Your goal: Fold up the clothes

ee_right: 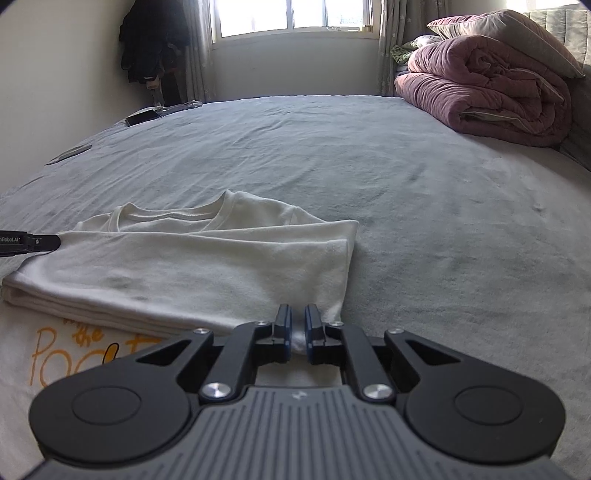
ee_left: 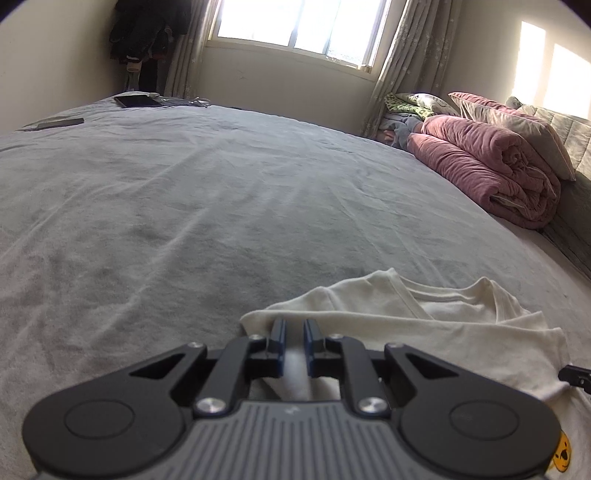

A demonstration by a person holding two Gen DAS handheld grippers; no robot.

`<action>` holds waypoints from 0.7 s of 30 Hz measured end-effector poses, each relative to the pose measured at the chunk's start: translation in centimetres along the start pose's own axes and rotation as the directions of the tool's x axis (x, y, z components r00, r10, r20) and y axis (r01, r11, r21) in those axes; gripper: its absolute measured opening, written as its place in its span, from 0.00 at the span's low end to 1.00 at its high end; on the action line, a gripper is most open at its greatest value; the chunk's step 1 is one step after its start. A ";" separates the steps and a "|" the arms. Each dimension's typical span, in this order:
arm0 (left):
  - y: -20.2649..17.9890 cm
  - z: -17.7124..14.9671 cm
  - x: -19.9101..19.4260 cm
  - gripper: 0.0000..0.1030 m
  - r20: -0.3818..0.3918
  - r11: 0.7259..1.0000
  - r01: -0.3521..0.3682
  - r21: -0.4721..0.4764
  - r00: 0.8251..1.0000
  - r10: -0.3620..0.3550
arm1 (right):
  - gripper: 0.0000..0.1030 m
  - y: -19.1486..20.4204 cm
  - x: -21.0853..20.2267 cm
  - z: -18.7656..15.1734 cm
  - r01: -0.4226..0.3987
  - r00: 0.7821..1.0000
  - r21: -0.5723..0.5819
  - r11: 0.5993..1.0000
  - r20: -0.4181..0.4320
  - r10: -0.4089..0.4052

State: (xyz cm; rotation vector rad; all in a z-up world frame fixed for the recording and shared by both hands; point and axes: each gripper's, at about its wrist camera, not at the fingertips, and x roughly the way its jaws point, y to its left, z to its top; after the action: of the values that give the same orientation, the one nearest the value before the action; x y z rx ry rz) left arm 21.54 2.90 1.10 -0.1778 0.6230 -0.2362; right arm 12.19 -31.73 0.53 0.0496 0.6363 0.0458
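Left tongs point(ee_left: 294, 334) are pinching a fold of the cream T-shirt point(ee_left: 424, 332), white fabric running down between the nearly closed fingers. Right tongs point(ee_right: 298, 325) are doing the same at the shirt's opposite end, a small bunch of cloth clamped between the blue pads point(ee_right: 309, 321).

The T-shirt point(ee_right: 207, 266) is lying on the grey bed point(ee_right: 406, 184) near its near edge, partly folded: one layer is doubled over the body, the neckline point(ee_right: 166, 216) is facing the far edge, and orange printed lettering point(ee_right: 66, 350) is showing on the lower layer below the fold. In the right wrist view the left tongs' tip point(ee_right: 40, 242) is touching the shirt's left end; in the left wrist view the right tongs' tip point(ee_left: 576, 374) is sitting at the shirt's right end.

A rolled pink quilt point(ee_right: 491, 92) with a pillow point(ee_right: 517, 33) on top is sitting along the bed's right edge. A dark tablet point(ee_left: 138, 100) and cables are lying at the far left corner, and a flat dark strip point(ee_left: 55, 123) is along the left edge. Window point(ee_left: 295, 26) is behind the far edge, and dark clothes point(ee_right: 151, 40) are hanging in the room corner.
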 end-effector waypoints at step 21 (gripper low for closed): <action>-0.7 -2.0 -5.4 0.16 0.018 0.997 0.058 -0.046 0.998 -0.057 | 0.18 -1.7 -2.0 -0.1 0.045 0.999 0.094 0.995 0.027 -0.047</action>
State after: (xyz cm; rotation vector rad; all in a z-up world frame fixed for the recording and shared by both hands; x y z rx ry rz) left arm 16.03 3.55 2.69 -0.2427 0.6078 -0.2754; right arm 10.52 -33.54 1.51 0.1253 0.6103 -0.0291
